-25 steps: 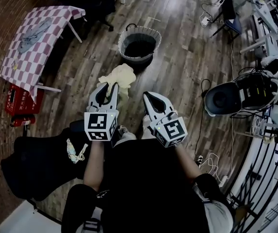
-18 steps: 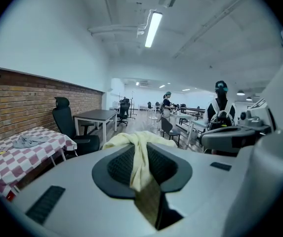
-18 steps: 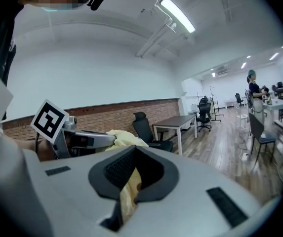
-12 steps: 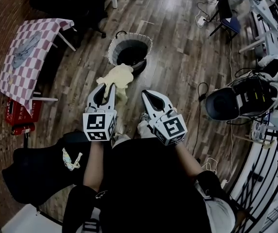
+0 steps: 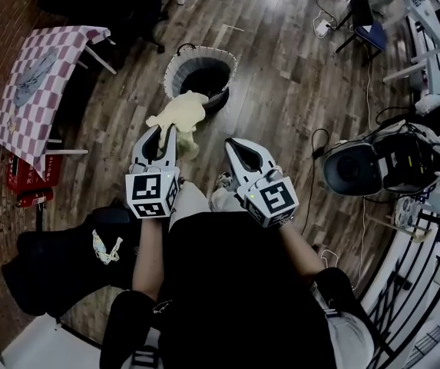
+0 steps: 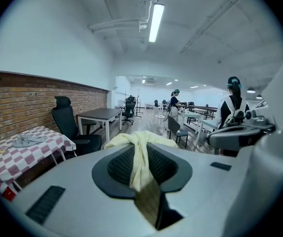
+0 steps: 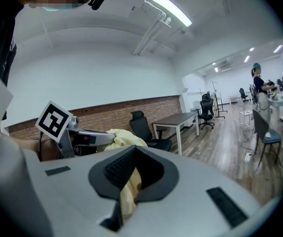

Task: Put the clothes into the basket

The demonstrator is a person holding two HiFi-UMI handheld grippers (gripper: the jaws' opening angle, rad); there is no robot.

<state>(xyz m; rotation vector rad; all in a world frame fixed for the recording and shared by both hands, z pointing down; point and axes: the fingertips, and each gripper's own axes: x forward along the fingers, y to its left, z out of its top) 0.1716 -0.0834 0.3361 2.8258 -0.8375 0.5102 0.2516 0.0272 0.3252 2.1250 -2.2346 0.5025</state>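
Yellow garment (image 5: 180,114) hung just short of the basket (image 5: 175,61), on my side of its rim, clenched in my left tool (image 5: 163,131). I held it by a fold so the rest draped free, ready to drop in once it was over the opening. My right tool (image 5: 233,146), beside the left and a little further from the basket, had its jaws drawn together on nothing I could see. The yellow showing through its gap I took for the same cloth hanging behind. The basket stood open-mouthed on the wooden floor (image 5: 281,91), its inside too dark to read. Well off to the basket's left, a grey garment (image 5: 31,71) lay on the checkered surface (image 5: 20,125), presumably awaiting its turn.
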